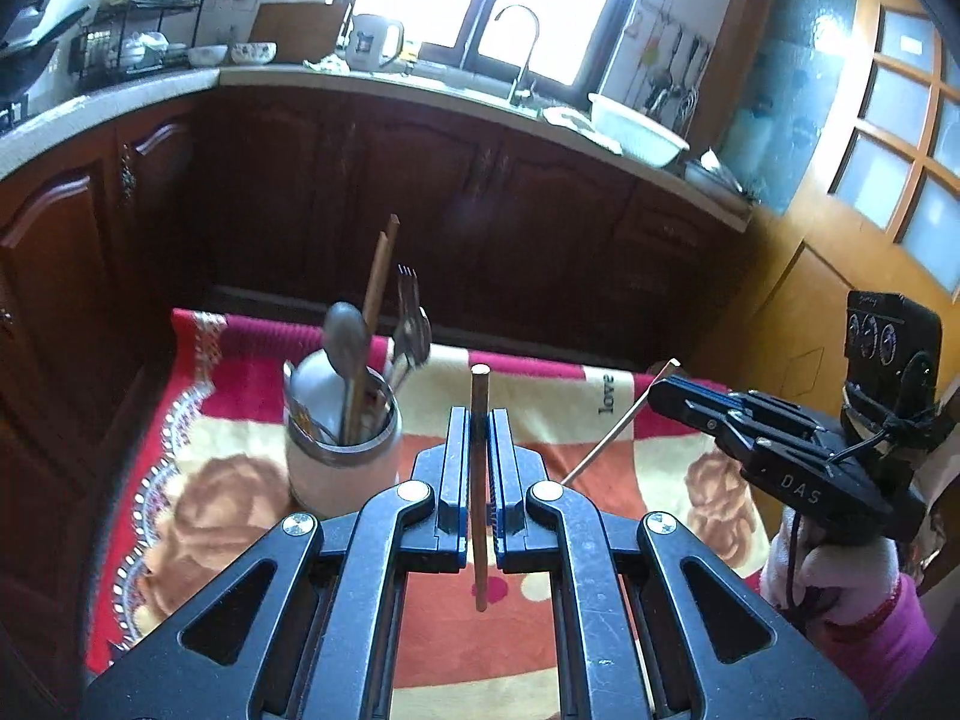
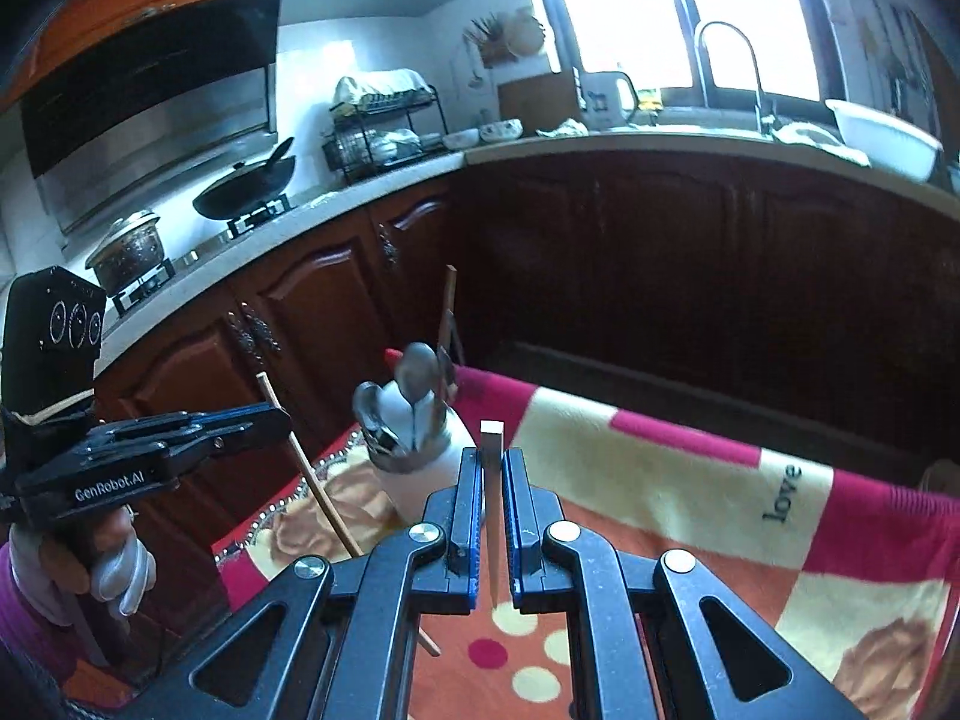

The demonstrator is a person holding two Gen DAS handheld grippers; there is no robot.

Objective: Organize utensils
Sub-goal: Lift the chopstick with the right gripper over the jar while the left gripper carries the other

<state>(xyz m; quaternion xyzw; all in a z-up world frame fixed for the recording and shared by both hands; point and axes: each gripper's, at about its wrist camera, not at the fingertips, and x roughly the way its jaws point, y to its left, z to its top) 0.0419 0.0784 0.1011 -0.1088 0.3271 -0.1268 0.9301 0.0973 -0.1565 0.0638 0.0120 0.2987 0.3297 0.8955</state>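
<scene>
A white utensil holder stands on the blanket-covered table and holds spoons, a fork and a wooden chopstick; it also shows in the right wrist view. My left gripper is shut on a brown wooden chopstick, held upright to the right of the holder. My right gripper is shut on a pale chopstick, right of the holder. In the left wrist view the right gripper holds that chopstick slanted.
A red, cream and orange blanket covers the table. Dark wooden cabinets stand behind it. The counter carries a dish rack, a sink faucet and a white basin. A wok and pot sit on the stove.
</scene>
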